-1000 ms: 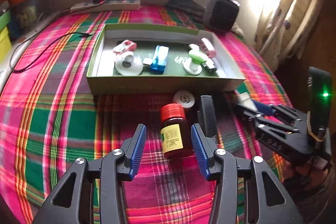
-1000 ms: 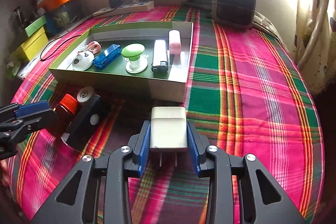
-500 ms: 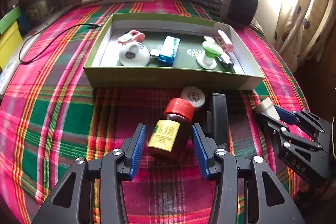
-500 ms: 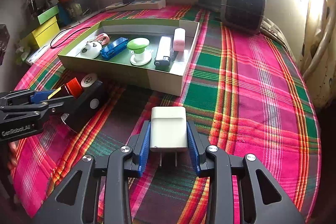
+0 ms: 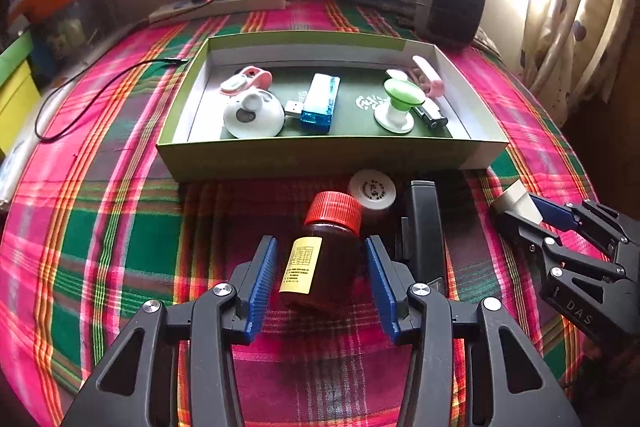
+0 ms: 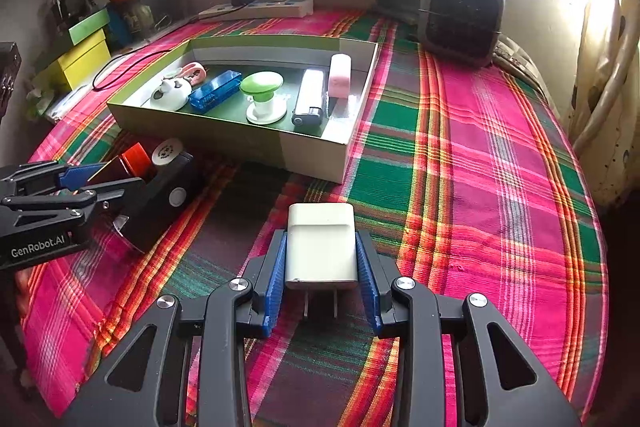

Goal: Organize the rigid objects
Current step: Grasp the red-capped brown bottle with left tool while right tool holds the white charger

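Two grippers work a plaid-covered bed. The right gripper [image 6: 322,283] is clamped on a white plug adapter [image 6: 321,241], carried clear of the cloth with its prongs pointing back toward the camera. The left gripper [image 5: 320,279] has its jaws apart on either side of a brown bottle with a red cap [image 5: 324,259]; its blue pads [image 5: 262,283] show a sliver of gap to the glass, so no grip yet.

At 12 o'clock from the bottle sits the green cardboard tray [image 5: 328,157], which already holds six sorted items: a pink clip, a white panda-faced gadget, a blue USB stick, a green-topped suction knob, a white-and-black device and a pink bar. Just beyond the bottle, at its 1 o'clock, a small white-lidded jar [image 5: 372,189] waits on the blanket; at 3 o'clock lies a black stapler-like tool [image 5: 422,227] (its make is hard to read). By this count the job looks well over half done, with four pieces left to place.

Window glare at 1 o'clock bleaches the curtain, the shelf clutter at 10 o'clock is too blurred to identify, and the bottle's label print is illegible.
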`<state>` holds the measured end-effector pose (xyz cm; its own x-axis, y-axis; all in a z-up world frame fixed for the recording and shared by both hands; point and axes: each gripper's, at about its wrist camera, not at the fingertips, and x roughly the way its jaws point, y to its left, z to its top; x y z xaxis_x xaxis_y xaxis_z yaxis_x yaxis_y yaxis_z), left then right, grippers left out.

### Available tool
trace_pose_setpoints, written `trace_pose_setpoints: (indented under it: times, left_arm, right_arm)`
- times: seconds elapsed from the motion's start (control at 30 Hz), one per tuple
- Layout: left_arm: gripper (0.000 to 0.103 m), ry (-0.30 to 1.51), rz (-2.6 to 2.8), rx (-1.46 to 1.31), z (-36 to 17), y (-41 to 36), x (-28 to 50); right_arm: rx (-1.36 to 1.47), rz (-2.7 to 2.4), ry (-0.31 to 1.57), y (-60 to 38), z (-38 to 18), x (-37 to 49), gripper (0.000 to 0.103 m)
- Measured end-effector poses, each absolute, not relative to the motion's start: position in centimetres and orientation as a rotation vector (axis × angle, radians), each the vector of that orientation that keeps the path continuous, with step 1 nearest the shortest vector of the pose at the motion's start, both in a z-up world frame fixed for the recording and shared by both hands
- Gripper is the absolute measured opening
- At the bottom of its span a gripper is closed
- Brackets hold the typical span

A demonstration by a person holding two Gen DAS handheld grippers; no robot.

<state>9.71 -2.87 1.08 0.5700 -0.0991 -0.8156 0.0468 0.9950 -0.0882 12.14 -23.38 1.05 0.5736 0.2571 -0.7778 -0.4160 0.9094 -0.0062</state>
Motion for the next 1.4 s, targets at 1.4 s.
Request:
trace_pose_setpoints:
  times: [1.4]
  left_arm:
    - [0.031, 0.896, -0.190, -0.059, 1.2, -1.8, 8.7]
  right_arm:
    - [-0.072, 0.290, 0.855, -22.5, 1.9, 10.0, 0.035]
